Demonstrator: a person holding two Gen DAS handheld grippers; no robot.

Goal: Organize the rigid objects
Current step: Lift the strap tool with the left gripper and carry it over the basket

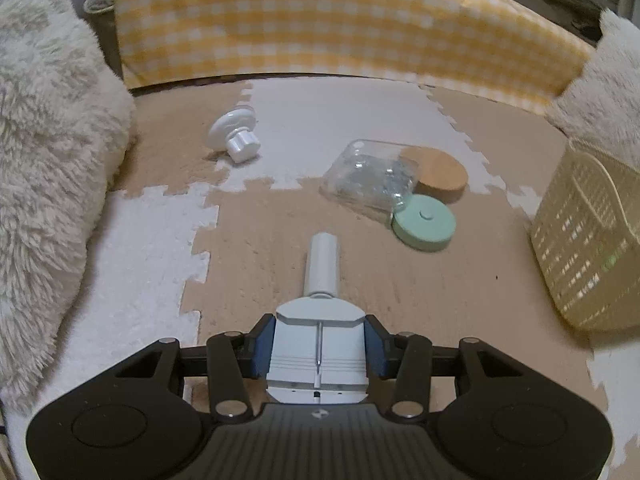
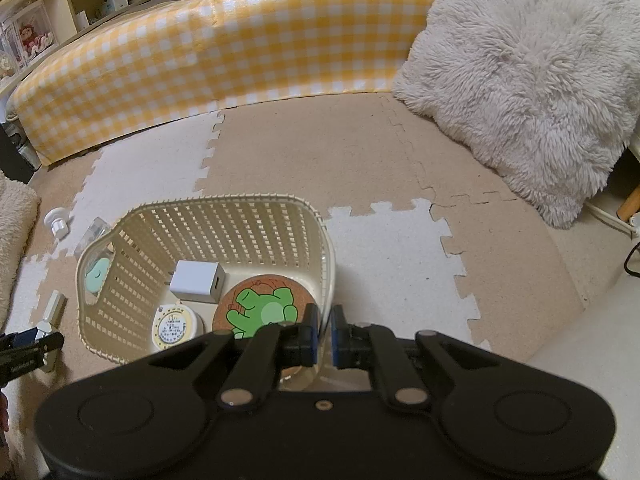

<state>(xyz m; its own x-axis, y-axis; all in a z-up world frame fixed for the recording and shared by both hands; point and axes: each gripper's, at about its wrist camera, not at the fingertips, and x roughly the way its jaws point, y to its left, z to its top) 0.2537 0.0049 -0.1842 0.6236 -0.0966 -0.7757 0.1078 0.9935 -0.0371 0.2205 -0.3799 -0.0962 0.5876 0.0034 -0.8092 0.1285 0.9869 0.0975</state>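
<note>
Lying at far left of the left wrist view: a shaggy cream cushion (image 1: 44, 128), soft and long-haired. Resting next on the foam puzzle mat (image 1: 248, 216), tan and white tiles interlocking: a white plastic knob (image 1: 236, 132) with a round disc, tipped on its side. Pinching in the middle: the left gripper (image 1: 319, 346), blue pads (image 1: 262, 346) pressing both sides of a pale grey blocky tool (image 1: 319, 336), its round handle sticking forward above the mat. Lying further right: a clear plastic box (image 1: 370, 178) holding small metal pieces, touching a round cork coaster (image 1: 438, 174) and a mint green round case (image 1: 424, 222). Standing at the right edge: a cream lattice basket (image 1: 588, 240).

Showing in the right wrist view, inside the same basket (image 2: 208, 220): a round yellow-white tin (image 2: 174, 328), a white cube charger (image 2: 197, 280), a cork coaster with a green frog (image 2: 264, 306). Clamping near the basket's right rim: the right gripper (image 2: 325, 330), jaws almost together; whether gripping the rim, cannot tell.
</note>
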